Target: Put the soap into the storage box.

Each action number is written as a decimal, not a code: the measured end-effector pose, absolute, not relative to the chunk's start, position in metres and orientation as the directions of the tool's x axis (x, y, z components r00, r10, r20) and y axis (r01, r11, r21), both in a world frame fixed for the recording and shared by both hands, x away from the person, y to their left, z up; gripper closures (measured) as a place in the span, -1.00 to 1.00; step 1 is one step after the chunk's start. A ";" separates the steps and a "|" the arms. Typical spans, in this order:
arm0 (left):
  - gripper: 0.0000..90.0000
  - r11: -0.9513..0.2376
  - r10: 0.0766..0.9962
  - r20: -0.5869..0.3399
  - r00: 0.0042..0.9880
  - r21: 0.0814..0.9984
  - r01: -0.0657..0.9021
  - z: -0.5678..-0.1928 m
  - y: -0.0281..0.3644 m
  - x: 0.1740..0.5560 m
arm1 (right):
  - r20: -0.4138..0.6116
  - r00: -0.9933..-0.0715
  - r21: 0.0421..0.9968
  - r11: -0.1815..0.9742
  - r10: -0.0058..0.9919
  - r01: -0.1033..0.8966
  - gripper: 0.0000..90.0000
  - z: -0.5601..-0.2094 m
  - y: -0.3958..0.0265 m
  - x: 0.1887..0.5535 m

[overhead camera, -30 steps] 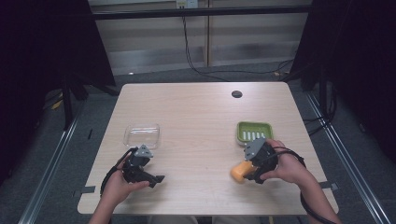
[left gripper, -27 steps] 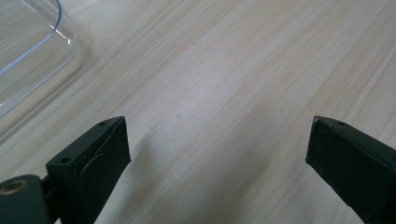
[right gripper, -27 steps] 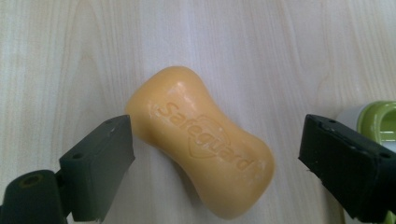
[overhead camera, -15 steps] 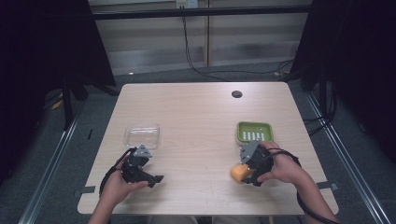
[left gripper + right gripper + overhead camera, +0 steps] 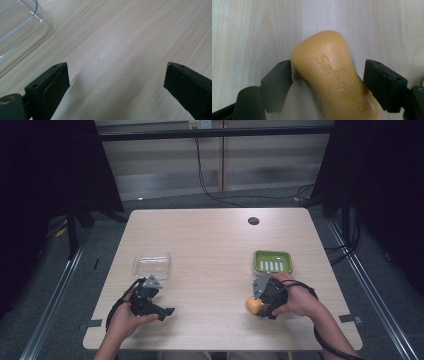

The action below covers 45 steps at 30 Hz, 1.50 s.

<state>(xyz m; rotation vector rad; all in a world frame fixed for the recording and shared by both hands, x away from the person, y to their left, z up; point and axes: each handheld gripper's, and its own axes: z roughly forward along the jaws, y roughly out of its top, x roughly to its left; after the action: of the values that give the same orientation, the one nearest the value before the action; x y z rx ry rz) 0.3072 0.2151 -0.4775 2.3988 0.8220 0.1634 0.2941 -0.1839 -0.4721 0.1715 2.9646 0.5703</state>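
Note:
An orange soap bar (image 5: 253,305) (image 5: 332,80) stamped "Safeguard" lies aslant on the wooden table (image 5: 210,245) near its front right. My right gripper (image 5: 257,307) (image 5: 328,65) is shut on it, one jaw against each side. A green slotted soap dish (image 5: 272,261) sits just beyond that hand. At the front left, my left gripper (image 5: 165,312) (image 5: 116,66) rests low over the bare table, open, with nothing between its jaws. A clear plastic container (image 5: 151,265) (image 5: 15,30) stands just behind it.
A dark round grommet (image 5: 253,220) sits in the table near the far edge. Cables trail from both grippers over the front edge. Bare wood spans the middle between the two hands.
The right gripper and the soap bar have shifted slightly to the left. The left gripper has stayed put.

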 end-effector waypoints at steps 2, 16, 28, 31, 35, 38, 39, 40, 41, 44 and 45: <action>-0.87 -0.635 0.594 -0.071 0.801 0.569 0.522 -0.477 0.215 0.307 | -0.078 -0.985 0.361 0.925 0.154 0.116 -0.40 -0.472 -0.183 0.292; -0.87 -0.638 0.592 -0.067 0.804 0.570 0.517 -0.477 0.216 0.308 | -0.016 -0.967 0.337 0.912 0.255 0.235 -0.02 -0.472 -0.185 0.297; -0.87 -0.636 0.596 -0.068 0.800 0.568 0.523 -0.476 0.216 0.307 | 0.039 -0.932 0.332 0.875 0.361 0.353 0.08 -0.473 -0.185 0.299; -0.87 -0.638 0.598 -0.065 0.799 0.565 0.523 -0.476 0.217 0.308 | 0.039 -0.919 0.327 0.864 0.392 0.382 0.09 -0.472 -0.183 0.298; -0.87 -0.641 0.595 -0.065 0.801 0.563 0.522 -0.476 0.217 0.308 | 0.042 -0.896 0.305 0.849 0.441 0.432 0.10 -0.472 -0.180 0.296; -0.87 -0.641 0.594 -0.065 0.801 0.564 0.521 -0.476 0.217 0.308 | 0.037 -0.885 0.289 0.843 0.464 0.454 0.10 -0.471 -0.179 0.296; -0.87 -0.642 0.594 -0.065 0.802 0.562 0.521 -0.476 0.217 0.308 | 0.039 -0.880 0.284 0.839 0.474 0.465 0.11 -0.471 -0.179 0.295; -0.87 -0.643 0.594 -0.063 0.802 0.562 0.521 -0.476 0.217 0.308 | 0.041 -0.876 0.275 0.838 0.480 0.472 0.11 -0.470 -0.178 0.295; -0.87 -0.638 0.598 -0.068 0.799 0.563 0.525 -0.476 0.217 0.308 | 0.050 -0.864 0.273 0.825 0.501 0.494 0.11 -0.470 -0.178 0.294; -0.87 -0.624 0.603 -0.075 0.794 0.575 0.528 -0.477 0.216 0.309 | 0.063 -0.841 0.258 0.805 0.537 0.533 0.11 -0.469 -0.179 0.294; -0.87 -0.629 0.601 -0.074 0.796 0.571 0.528 -0.477 0.215 0.309 | 0.061 -0.836 0.253 0.802 0.546 0.542 0.11 -0.469 -0.180 0.295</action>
<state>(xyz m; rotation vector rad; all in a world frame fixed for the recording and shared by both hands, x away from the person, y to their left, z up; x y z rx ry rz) 0.3088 0.2154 -0.4768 2.3957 0.8336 0.1640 0.2948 -0.1802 -0.4690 0.8961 2.9676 0.4093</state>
